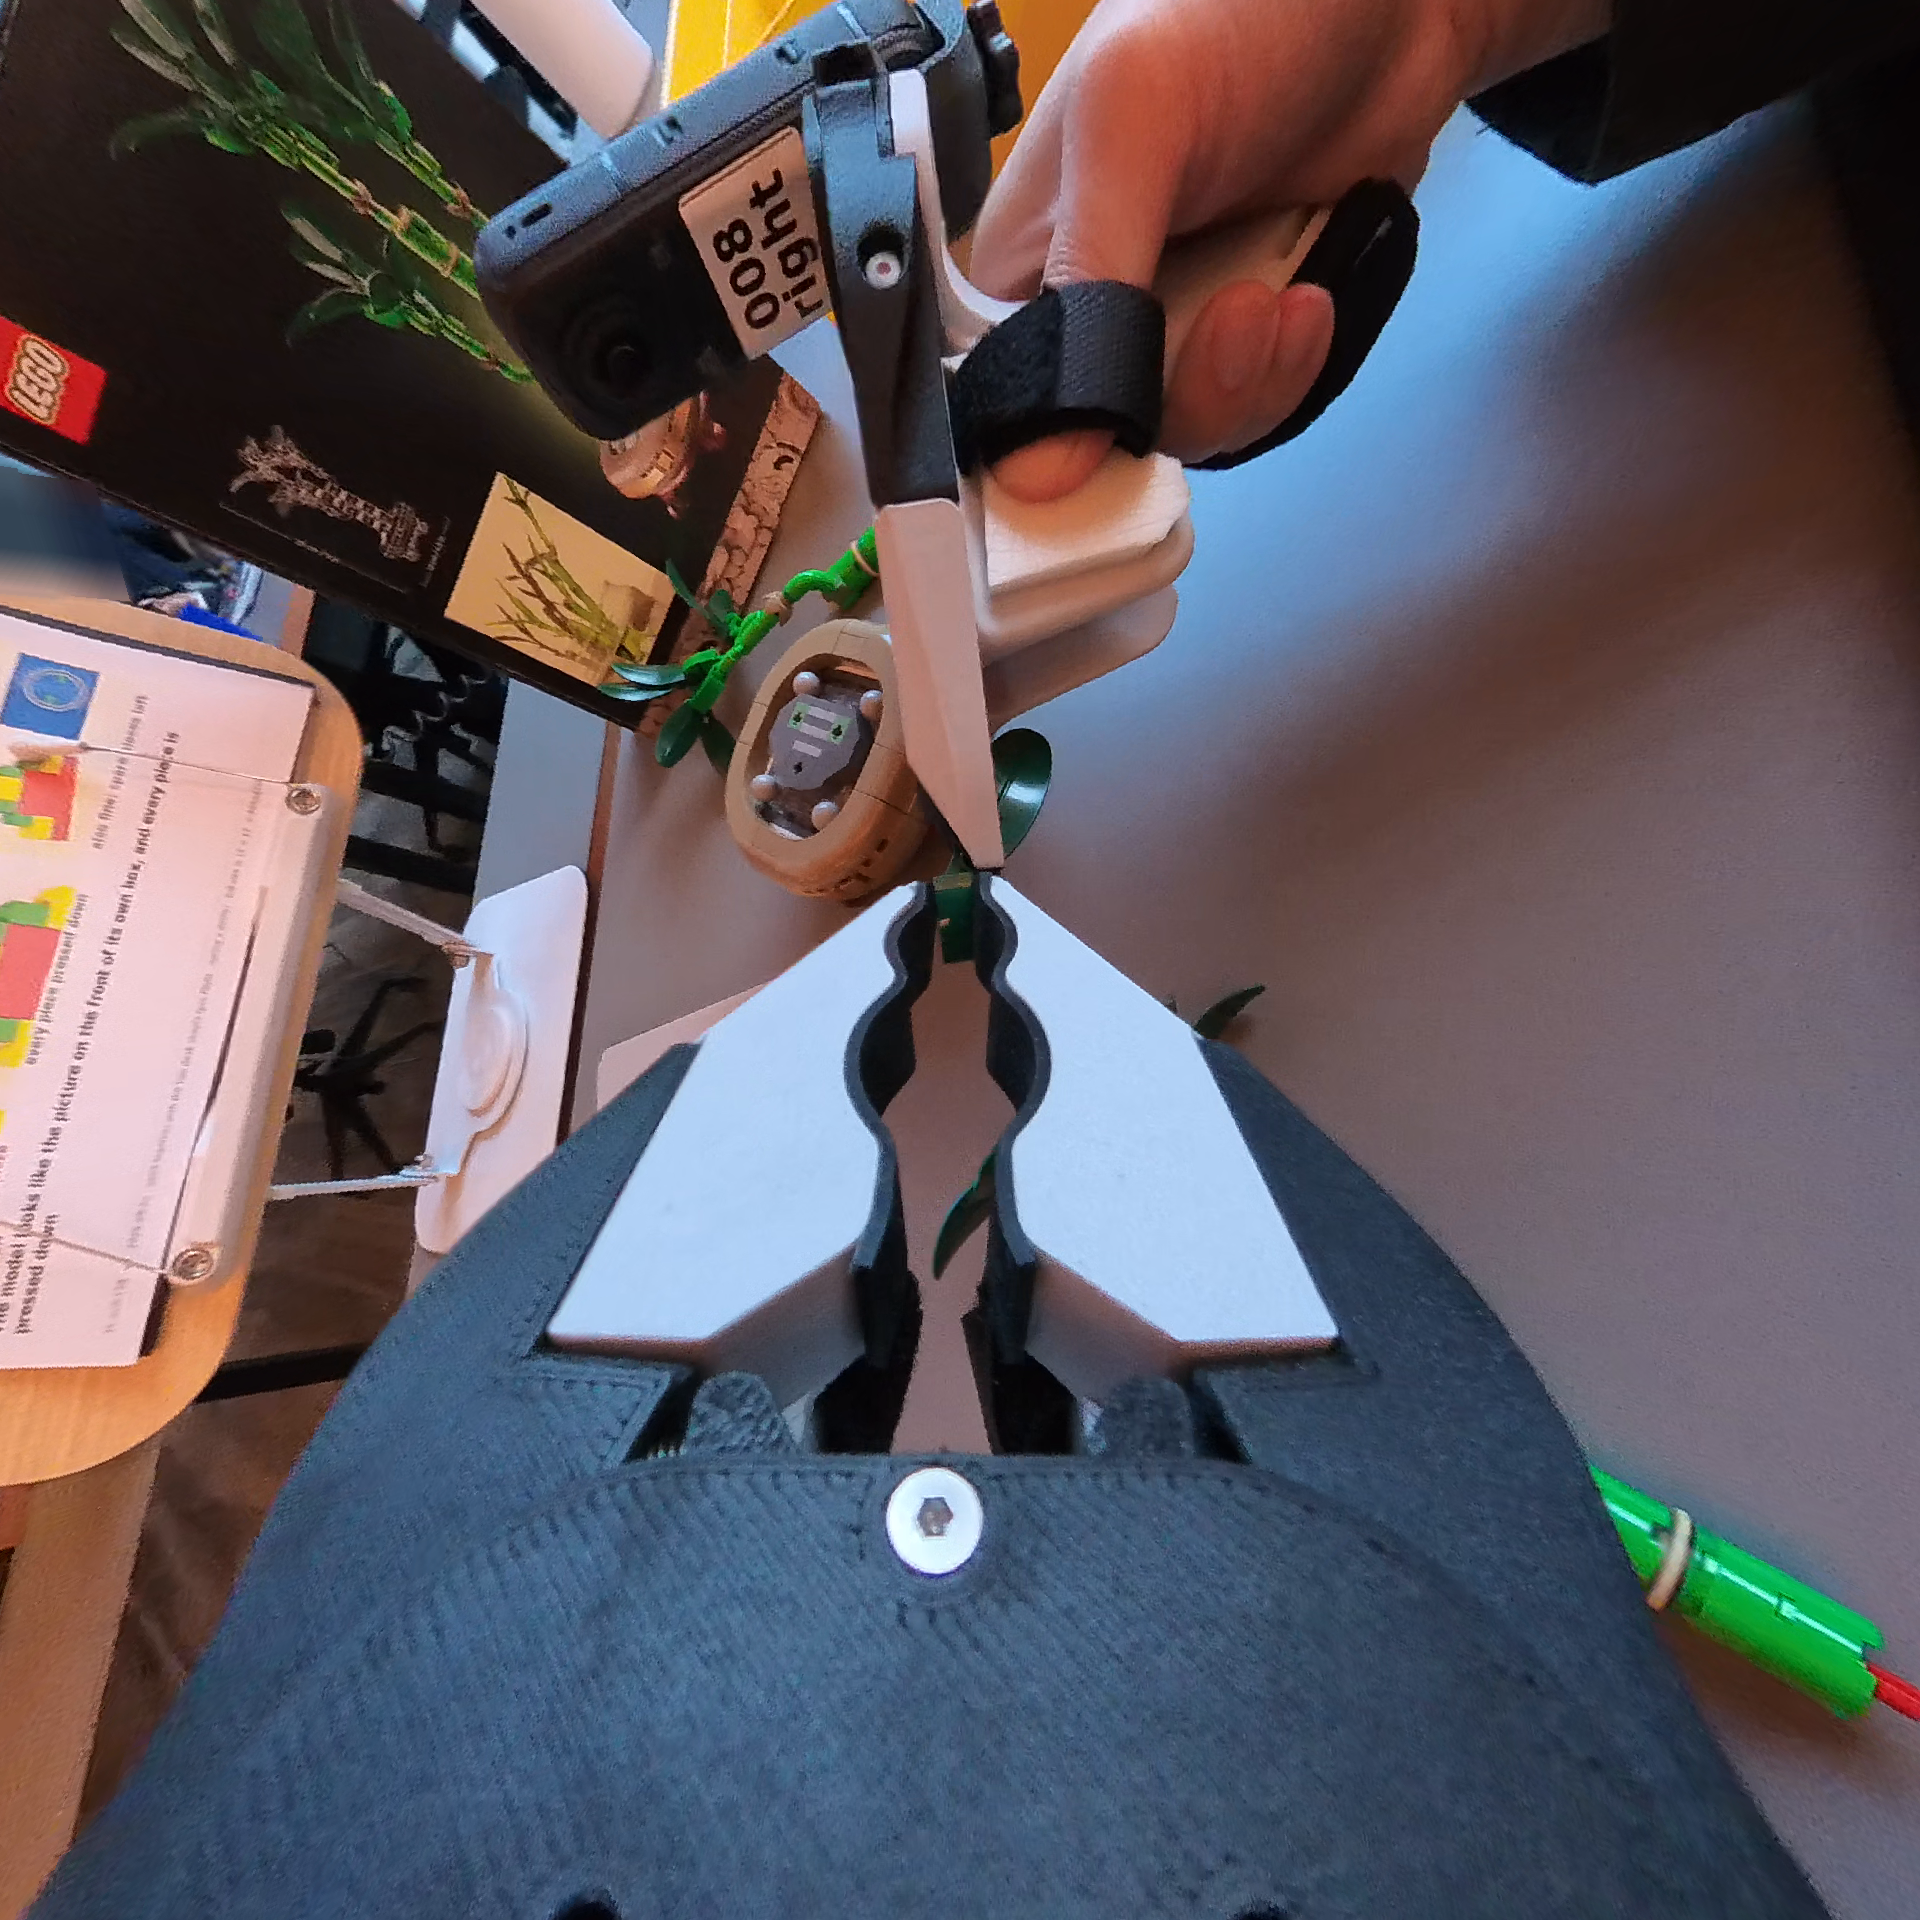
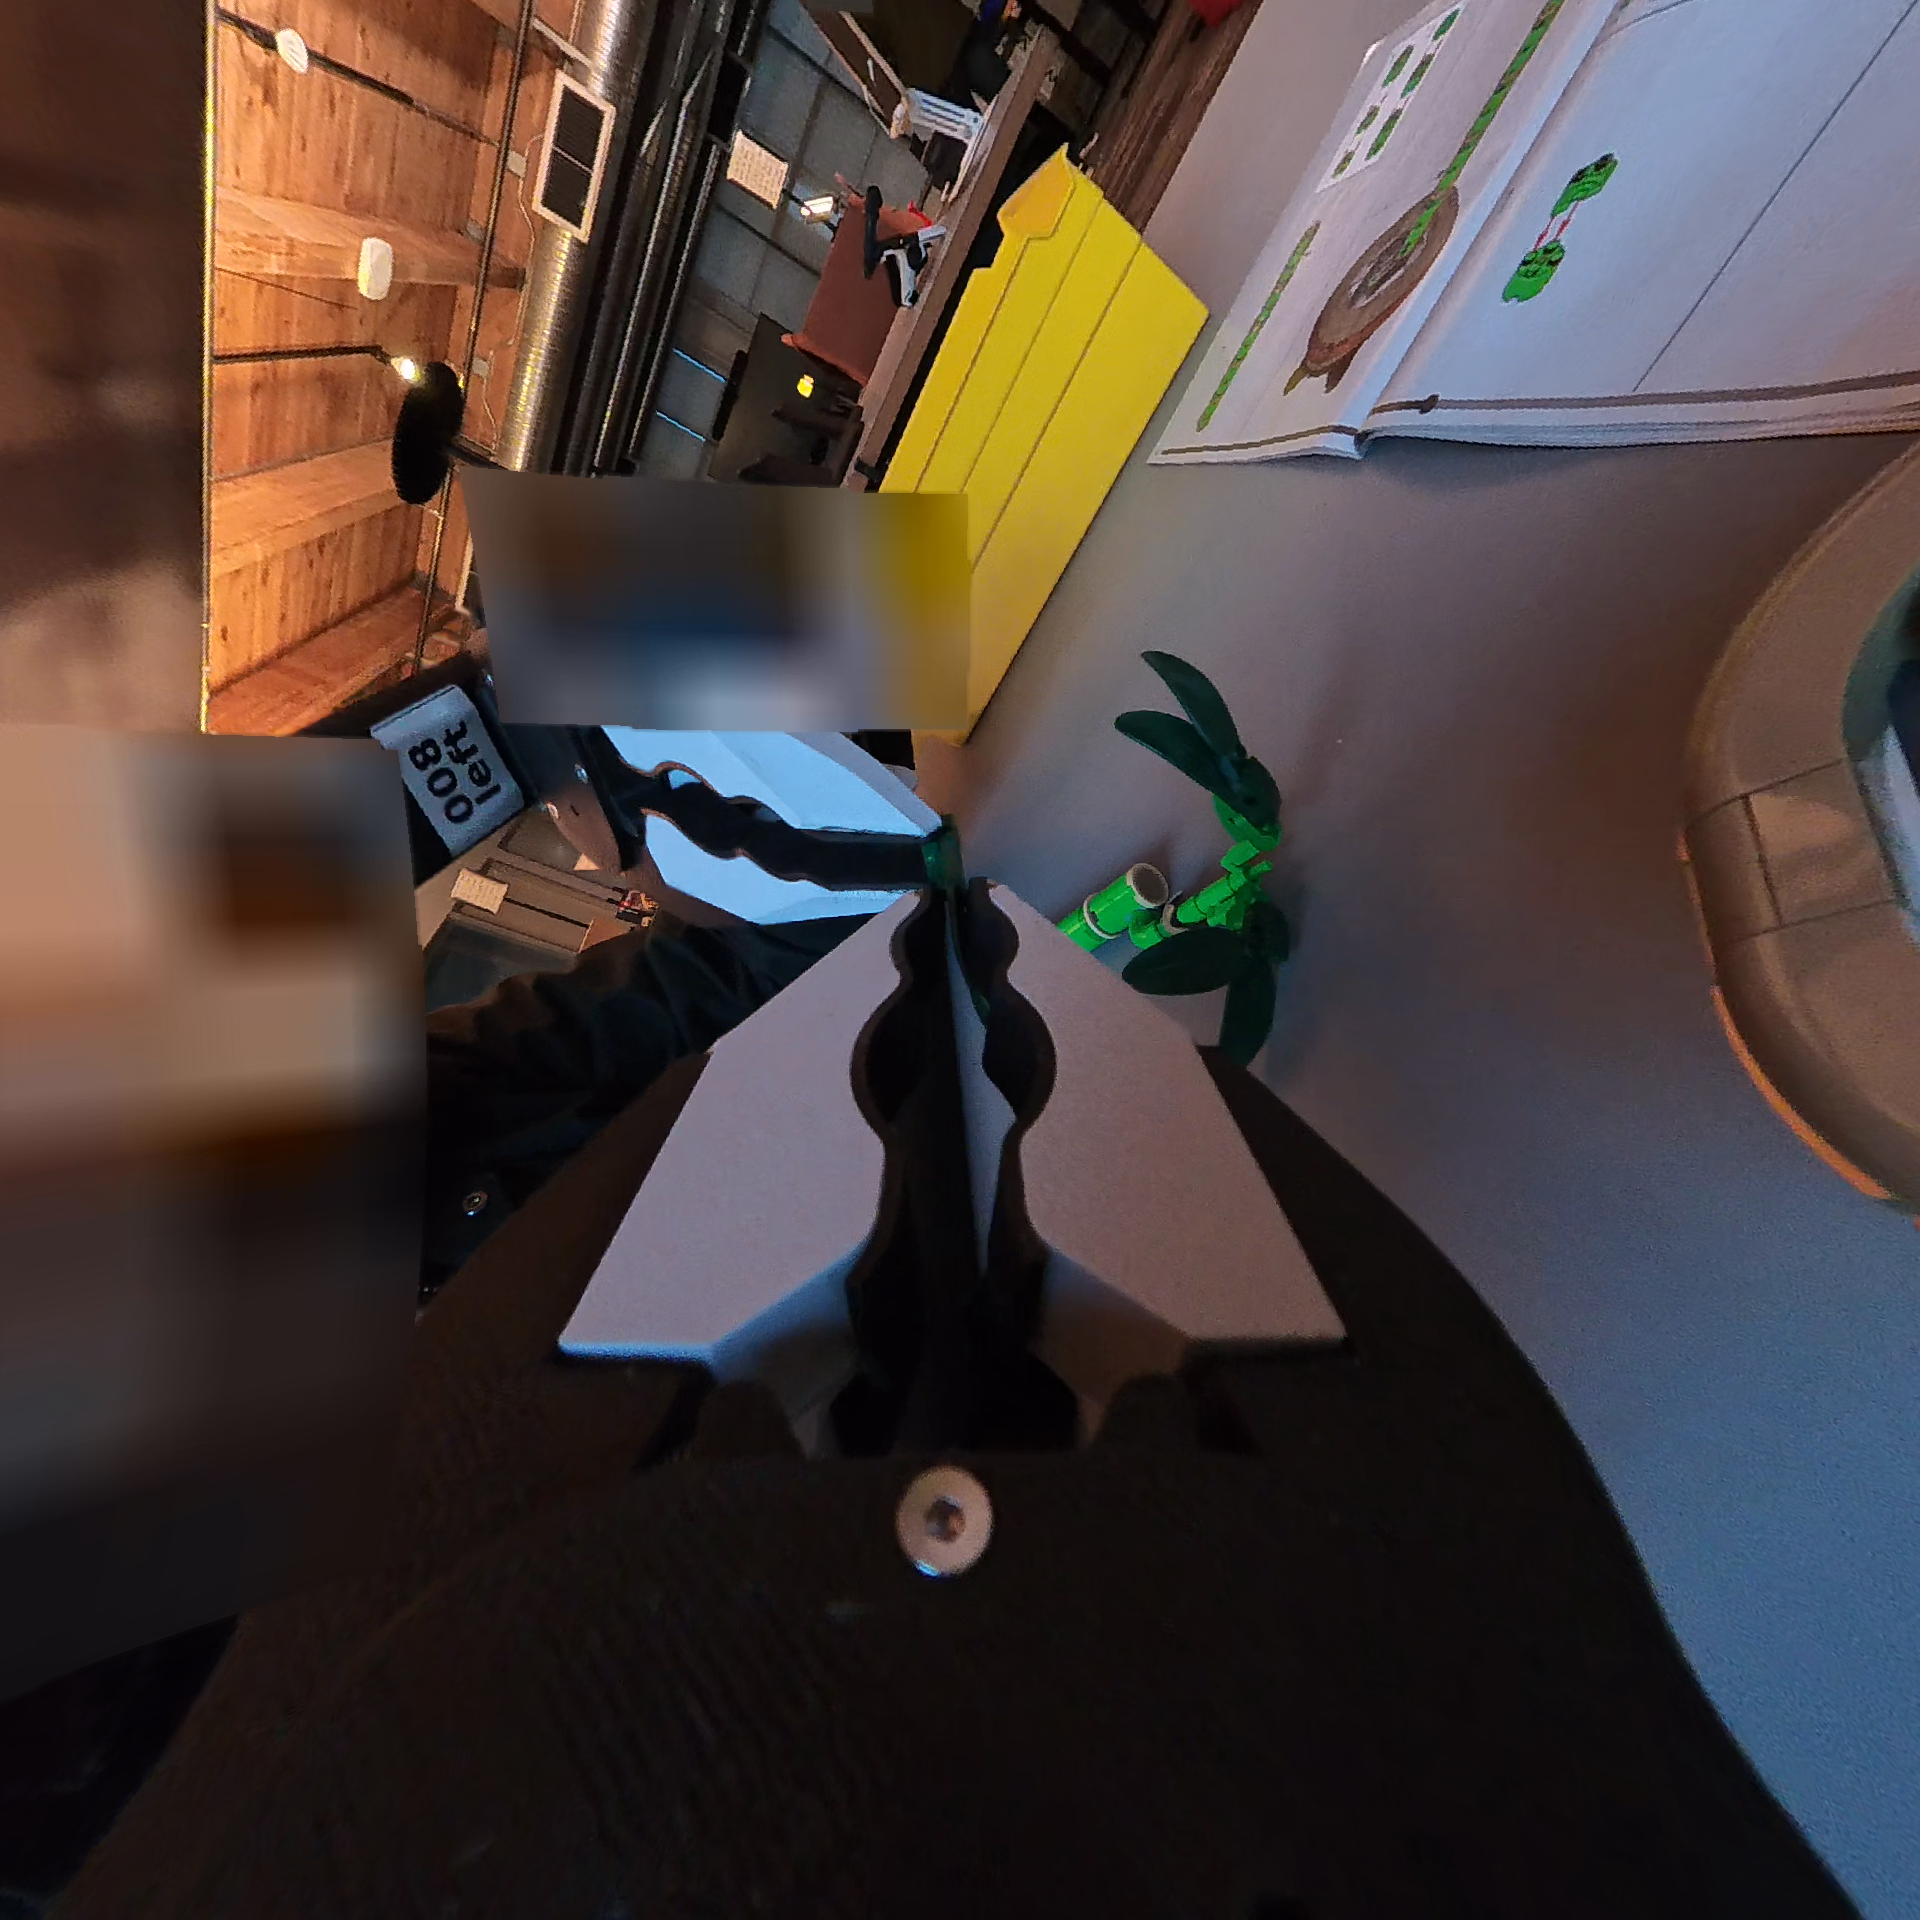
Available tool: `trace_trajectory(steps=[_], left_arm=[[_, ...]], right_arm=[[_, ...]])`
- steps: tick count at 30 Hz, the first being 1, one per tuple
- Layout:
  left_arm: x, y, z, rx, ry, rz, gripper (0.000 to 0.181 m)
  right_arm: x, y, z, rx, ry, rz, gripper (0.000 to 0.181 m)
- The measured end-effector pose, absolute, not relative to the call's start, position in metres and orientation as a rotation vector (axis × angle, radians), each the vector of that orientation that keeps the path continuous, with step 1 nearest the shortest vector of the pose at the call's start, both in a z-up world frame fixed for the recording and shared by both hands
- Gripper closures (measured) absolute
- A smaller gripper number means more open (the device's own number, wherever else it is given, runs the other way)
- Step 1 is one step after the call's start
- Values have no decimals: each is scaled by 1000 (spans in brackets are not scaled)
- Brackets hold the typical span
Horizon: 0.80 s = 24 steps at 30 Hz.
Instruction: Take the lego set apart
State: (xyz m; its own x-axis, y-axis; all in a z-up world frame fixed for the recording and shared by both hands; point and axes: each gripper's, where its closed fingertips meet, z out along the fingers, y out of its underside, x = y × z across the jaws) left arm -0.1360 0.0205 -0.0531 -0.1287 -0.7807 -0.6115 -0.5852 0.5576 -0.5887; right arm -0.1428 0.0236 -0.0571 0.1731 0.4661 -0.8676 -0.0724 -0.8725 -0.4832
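Both grippers meet tip to tip over the grey table (image 1: 1558,831), and between them sits a small dark green leaf piece (image 1: 954,914). The left gripper (image 1: 951,904) is clenched on that piece, its wavy black pads pressed against the stub right at the tips. The right gripper (image 1: 982,857) comes down from above, held in a person's hand (image 1: 1195,208), and its white fingers pinch together on the same bit of greenery. From the right wrist view the right gripper (image 2: 956,899) is squeezed nearly flat, a sliver of dark green leaf caught between its pads, with the left gripper (image 2: 925,857) reaching in sideways to the same spot.

Just behind the leaf piece, touching distance from the right gripper's fingers, lies the tan round pot base (image 1: 821,769), tipped so its grey underside faces us. Beyond the base, a bright green bamboo sprig (image 1: 727,665) with dark leaves lies on the table. Past that again, the black set box (image 1: 312,312) stands propped. Near to the leaf piece on the other side, a loose green stalk segment (image 1: 1745,1600) rests by the left gripper's body. A second leafy sprig (image 2: 1205,883) lies beside the grippers, with the open instruction booklet (image 2: 1558,260) farther off.
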Motion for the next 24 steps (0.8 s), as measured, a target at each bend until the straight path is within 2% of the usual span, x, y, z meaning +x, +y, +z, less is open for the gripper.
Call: trace_trajectory(steps=[19, 20, 21, 22, 23, 24], left_arm=[[-130, 22, -49, -1095, 1782, -172, 176], [-130, 22, -47, -1101, 1768, -182, 181], [-128, 9, -31, -1035, 1739, -278, 181], [-128, -2, -10, -1004, 1694, -365, 181], [-132, -4, 3, -1012, 1679, -387, 181], [-137, -2, 10, -1026, 1676, -384, 181]], right_arm=[[-137, 26, -54, -2043, -346, 1711, 179], [-135, 29, -60, -2078, -337, 1664, 179], [-115, 49, -88, -2188, -276, 1382, 179], [-102, 57, -90, -2172, -218, 1360, 179], [-106, 50, -54, -1995, -157, 1663, 180], [-106, 44, -31, -1884, -188, 1759, 179]])
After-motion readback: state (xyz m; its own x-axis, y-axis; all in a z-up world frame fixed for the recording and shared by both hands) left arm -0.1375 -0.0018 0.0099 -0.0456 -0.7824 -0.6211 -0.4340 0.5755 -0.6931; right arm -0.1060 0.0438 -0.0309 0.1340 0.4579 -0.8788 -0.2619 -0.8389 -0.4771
